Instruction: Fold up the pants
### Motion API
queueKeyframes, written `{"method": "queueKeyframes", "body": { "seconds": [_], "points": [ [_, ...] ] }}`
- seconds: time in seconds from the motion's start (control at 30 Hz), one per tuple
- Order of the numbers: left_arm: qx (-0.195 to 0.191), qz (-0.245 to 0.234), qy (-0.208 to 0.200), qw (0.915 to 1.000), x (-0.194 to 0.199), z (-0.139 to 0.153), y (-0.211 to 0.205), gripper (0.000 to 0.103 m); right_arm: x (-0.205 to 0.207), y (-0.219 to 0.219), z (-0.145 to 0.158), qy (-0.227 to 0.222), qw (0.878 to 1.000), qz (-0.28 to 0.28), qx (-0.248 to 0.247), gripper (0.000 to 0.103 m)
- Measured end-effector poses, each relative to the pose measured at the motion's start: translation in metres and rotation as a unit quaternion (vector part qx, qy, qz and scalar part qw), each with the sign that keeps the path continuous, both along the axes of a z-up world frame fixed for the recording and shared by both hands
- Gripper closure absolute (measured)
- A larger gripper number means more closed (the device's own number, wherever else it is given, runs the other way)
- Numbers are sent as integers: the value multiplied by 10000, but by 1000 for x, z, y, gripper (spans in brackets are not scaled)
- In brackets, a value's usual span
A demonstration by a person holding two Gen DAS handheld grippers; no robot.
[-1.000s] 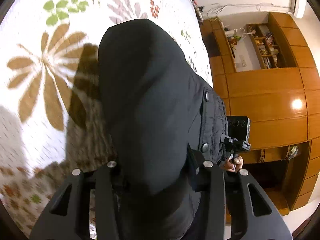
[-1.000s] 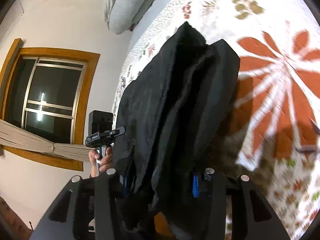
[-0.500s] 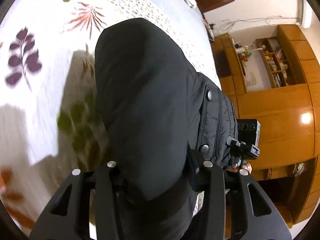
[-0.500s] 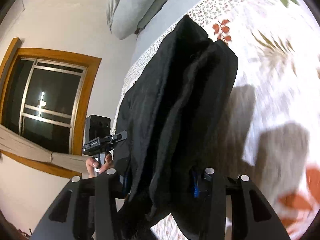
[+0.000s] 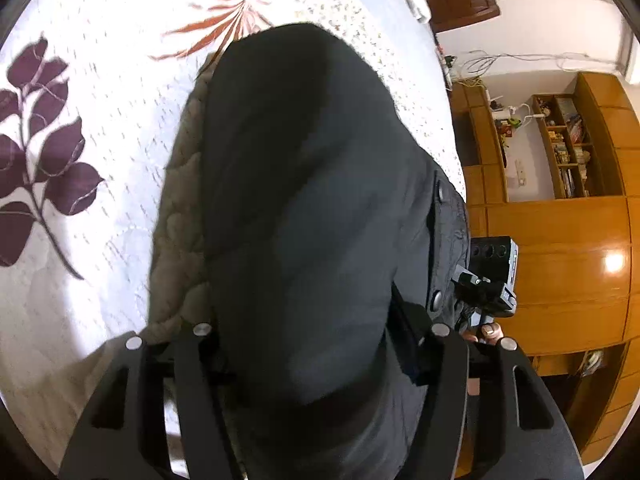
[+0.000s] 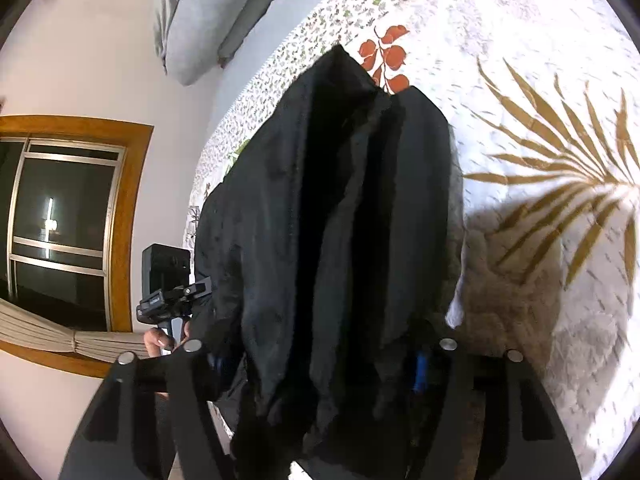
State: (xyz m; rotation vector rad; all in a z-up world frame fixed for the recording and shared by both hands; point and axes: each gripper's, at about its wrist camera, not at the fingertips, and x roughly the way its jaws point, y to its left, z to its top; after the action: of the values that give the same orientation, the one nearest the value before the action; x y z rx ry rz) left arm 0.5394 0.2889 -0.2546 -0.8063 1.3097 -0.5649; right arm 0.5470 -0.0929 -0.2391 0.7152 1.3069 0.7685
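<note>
The black pants [image 5: 304,216] hang as a folded bundle between the two hand-held grippers, above a white bedspread [image 5: 100,128] printed with leaves and palm fronds. In the left wrist view the cloth fills the space between the fingers of the left gripper [image 5: 316,368], its smooth folded end reaching toward the far edge of the bed, with a strip of snaps and quilted lining along the side nearest the wooden cabinets [image 5: 560,248]. In the right wrist view the pants [image 6: 340,220] run in deep lengthwise pleats out from between the fingers of the right gripper [image 6: 320,364], their far tip pointing toward the grey pillows [image 6: 208,12] at the head end. Both grippers' jaws are opening, with cloth between them; whether the pads press on it is hidden by the fabric, so I cannot tell the grip of either. Each view shows the other gripper just beside the bundle, with fingers of the hand that holds it. Compared with a second ago, the bundle has travelled across the bedspread: other printed motifs now lie beneath it, and its shadow sits closer under the cloth.
</note>
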Motion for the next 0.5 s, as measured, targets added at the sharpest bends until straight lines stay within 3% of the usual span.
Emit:
{"method": "queueKeyframes", "body": {
  "seconds": [0.27,0.4,0.5],
  "points": [
    [581,356,-632,9957,-33,47,15,38,-39,-43,25,-468,9983,-311,-153,23],
    [1035,343,-489,9928,-41,44,11,34,-54,-29,27,-558,9965,-179,-592,22],
    [1000,467,-337,9933,-38,38,10,29,-54,-28,17,-470,9956,-234,-772,20]
  ]
}}
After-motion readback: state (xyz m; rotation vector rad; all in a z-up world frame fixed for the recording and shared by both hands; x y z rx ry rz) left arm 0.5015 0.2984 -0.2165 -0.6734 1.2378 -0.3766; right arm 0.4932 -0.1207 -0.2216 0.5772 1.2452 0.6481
